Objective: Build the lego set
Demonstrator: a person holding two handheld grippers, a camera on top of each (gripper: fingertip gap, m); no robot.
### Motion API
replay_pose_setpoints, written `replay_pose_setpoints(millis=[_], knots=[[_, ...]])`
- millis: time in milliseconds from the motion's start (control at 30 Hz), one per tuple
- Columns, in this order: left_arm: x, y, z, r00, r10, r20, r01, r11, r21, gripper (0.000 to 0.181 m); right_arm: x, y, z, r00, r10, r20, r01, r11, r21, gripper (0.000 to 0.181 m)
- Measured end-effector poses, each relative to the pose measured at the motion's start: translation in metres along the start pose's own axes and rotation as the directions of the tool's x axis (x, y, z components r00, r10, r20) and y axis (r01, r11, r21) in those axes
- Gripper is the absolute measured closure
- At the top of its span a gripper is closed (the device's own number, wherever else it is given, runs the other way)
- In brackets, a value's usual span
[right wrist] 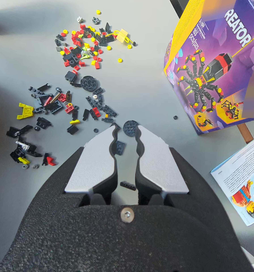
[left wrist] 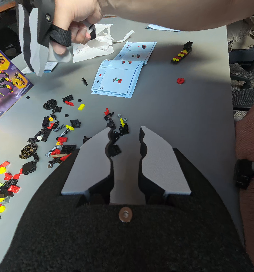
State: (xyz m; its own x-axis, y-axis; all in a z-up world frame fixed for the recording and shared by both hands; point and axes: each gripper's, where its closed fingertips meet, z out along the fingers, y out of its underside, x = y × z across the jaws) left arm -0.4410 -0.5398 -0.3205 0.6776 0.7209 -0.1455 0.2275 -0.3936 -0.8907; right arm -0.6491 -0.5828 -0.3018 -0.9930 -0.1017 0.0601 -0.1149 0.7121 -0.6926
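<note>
Loose black, red and yellow Lego pieces (left wrist: 55,132) lie scattered over the grey table (left wrist: 175,117); they also show in the right wrist view (right wrist: 82,48). My left gripper (left wrist: 125,128) is open and empty above the table, beside a small cluster of black pieces (left wrist: 117,129). A partly built black, red and yellow strip (left wrist: 181,53) and a red piece (left wrist: 180,80) lie far right. The open instruction booklet (left wrist: 120,73) lies in the middle. My right gripper (right wrist: 127,126) is open and empty, over a black round plate (right wrist: 130,128) and a small black plate (right wrist: 120,147). It also shows far left in the left wrist view (left wrist: 38,58).
The purple set box (right wrist: 219,70) stands at the table's edge; it also shows in the left wrist view (left wrist: 4,88). A leaflet (right wrist: 241,181) lies at the right. A torn white paper bag (left wrist: 96,44) lies behind the booklet. A person's arm (left wrist: 153,13) crosses the top. The table's right edge drops to chairs. Some 20 cm of space lies between my two pairs of fingers. My right gripper's tips are some 7 cm from the black round plate (right wrist: 130,128). The left camera catches it too, in the left wrist view (left wrist: 49,103). It is some 20 cm from my left tips to the red piece (left wrist: 180,80).
</note>
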Motion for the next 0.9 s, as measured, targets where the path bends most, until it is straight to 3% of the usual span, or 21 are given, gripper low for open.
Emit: replay_pose_setpoints(millis=[167, 300, 367, 433, 500, 533, 600, 667, 800, 833, 900], knots=[[-0.007, -0.003, 0.002, 1.000, -0.015, 0.011, 0.014, 1.000, 0.023, 0.147, -0.021, 0.022, -0.032, 0.990, 0.133, 0.037, -0.135, 0.988, 0.071, 0.156], [-0.018, -0.006, 0.010, 1.000, 0.005, 0.028, -0.005, 1.000, 0.001, 0.147, -0.081, 0.023, -0.060, 0.961, 0.124, 0.249, -0.167, 0.974, 0.156, 0.156], [-0.021, -0.014, 0.015, 1.000, -0.007, 0.020, 0.007, 1.000, 0.004, 0.147, -0.075, 0.010, -0.089, 0.966, 0.141, 0.216, -0.209, 0.919, 0.335, 0.156], [-0.012, -0.023, 0.021, 0.999, 0.004, -0.041, -0.003, 1.000, 0.019, 0.147, -0.047, 0.014, -0.114, 0.928, 0.315, 0.197, -0.371, 0.813, 0.449, 0.163], [-0.031, -0.026, 0.023, 0.996, 0.061, 0.063, -0.062, 0.998, 0.003, 0.147, -0.061, 0.030, -0.119, 0.924, 0.296, 0.244, -0.373, 0.841, 0.392, 0.165], [-0.040, -0.029, 0.022, 0.994, 0.051, 0.101, -0.052, 0.999, 0.013, 0.147, -0.063, 0.038, -0.120, 0.946, 0.271, 0.176, -0.319, 0.869, 0.378, 0.163], [-0.036, -0.039, 0.023, 0.998, -0.041, 0.042, 0.037, 0.996, 0.086, 0.147, -0.059, 0.040, -0.131, 0.963, 0.263, 0.061, -0.261, 0.850, 0.456, 0.160], [-0.029, -0.043, 0.025, 0.997, -0.072, 0.001, 0.071, 0.989, 0.128, 0.147, -0.063, 0.041, -0.138, 0.939, 0.323, 0.122, -0.339, 0.800, 0.494, 0.159], [-0.035, -0.043, 0.024, 0.997, -0.034, 0.075, 0.024, 0.991, 0.135, 0.146, -0.070, 0.045, -0.138, 0.959, 0.279, 0.051, -0.265, 0.817, 0.512, 0.157], [-0.035, -0.046, 0.022, 0.996, -0.043, 0.078, 0.030, 0.987, 0.159, 0.144, -0.072, 0.043, -0.139, 0.960, 0.274, 0.049, -0.258, 0.811, 0.525, 0.157], [-0.039, -0.053, 0.019, 0.992, -0.064, 0.108, 0.041, 0.978, 0.203, 0.122, -0.072, 0.036, -0.141, 0.963, 0.266, 0.036, -0.239, 0.790, 0.564, 0.157]])
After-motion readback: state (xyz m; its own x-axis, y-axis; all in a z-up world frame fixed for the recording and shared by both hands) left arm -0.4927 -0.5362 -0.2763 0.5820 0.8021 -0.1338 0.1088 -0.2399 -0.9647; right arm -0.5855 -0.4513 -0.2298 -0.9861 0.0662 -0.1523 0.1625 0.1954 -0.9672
